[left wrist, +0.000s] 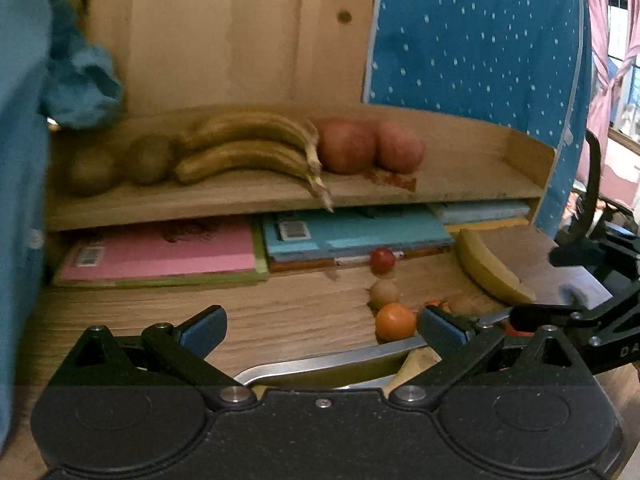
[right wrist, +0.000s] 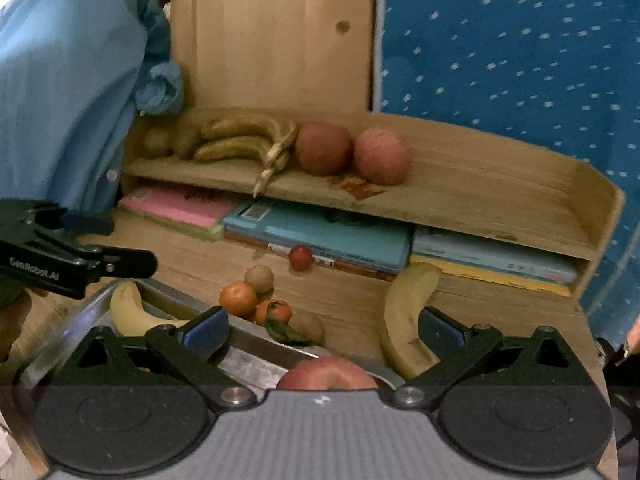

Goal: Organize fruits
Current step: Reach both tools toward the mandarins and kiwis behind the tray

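We see a wooden desk (right wrist: 192, 256) with a low wooden shelf (right wrist: 460, 196) standing at its far side, backed by a wooden panel and a blue dotted cloth (right wrist: 512, 48) on the right. On the shelf, from left to right, lie two brown kiwis (right wrist: 158, 141), a bunch of browning bananas (right wrist: 244, 138) whose stems hang over the front edge, and two red apples (right wrist: 324, 148), touching each other. Under the shelf, books lie flat: a pink book (left wrist: 164, 252) on the left and a blue book (left wrist: 356, 234) to its right.

Near us, a metal tray (right wrist: 256, 360) sits on the desk, holding a yellow banana (right wrist: 130, 312) at its left end and a red apple (right wrist: 326, 374) at its near edge, right below the right tongs. A second yellow banana (right wrist: 404, 316) lies on the desk just right of the tray. Between tray and books sits a small cluster: two oranges (right wrist: 239, 299), touching, with a green leaf (right wrist: 286, 334) beside them, a tan round fruit (right wrist: 259, 278) just behind, another brown fruit (right wrist: 310, 326) by the tray rim, and a small red tomato (right wrist: 300, 257) farther back, against the books.

Our right tongs (right wrist: 322, 328) hang wide open over the tray, holding nothing. Our left tongs (left wrist: 320, 326) are also spread wide and empty, above the tray's left part.
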Demonstrator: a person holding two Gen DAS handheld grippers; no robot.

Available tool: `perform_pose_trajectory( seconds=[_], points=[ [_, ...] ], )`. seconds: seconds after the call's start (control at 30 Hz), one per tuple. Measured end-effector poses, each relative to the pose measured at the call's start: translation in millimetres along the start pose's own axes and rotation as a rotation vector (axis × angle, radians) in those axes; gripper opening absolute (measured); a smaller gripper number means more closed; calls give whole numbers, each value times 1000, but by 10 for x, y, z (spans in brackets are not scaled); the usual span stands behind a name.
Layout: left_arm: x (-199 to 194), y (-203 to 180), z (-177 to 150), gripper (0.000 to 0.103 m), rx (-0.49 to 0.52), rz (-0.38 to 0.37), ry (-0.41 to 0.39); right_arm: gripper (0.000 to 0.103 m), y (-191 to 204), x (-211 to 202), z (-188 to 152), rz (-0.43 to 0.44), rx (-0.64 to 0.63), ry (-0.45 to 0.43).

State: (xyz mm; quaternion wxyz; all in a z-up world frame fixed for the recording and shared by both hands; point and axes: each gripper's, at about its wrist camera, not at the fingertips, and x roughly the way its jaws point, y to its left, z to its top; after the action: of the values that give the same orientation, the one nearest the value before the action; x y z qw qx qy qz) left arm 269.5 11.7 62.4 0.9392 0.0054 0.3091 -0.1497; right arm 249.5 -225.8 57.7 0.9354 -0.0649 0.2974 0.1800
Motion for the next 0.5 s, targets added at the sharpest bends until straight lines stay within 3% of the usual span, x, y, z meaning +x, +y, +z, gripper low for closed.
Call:
perform_pose_trajectory(
  seconds=[0.5],
  points=[
    [538, -102, 68, 98, 56, -132, 137, 81, -108, 497, 124, 116, -70, 186]
  ],
)
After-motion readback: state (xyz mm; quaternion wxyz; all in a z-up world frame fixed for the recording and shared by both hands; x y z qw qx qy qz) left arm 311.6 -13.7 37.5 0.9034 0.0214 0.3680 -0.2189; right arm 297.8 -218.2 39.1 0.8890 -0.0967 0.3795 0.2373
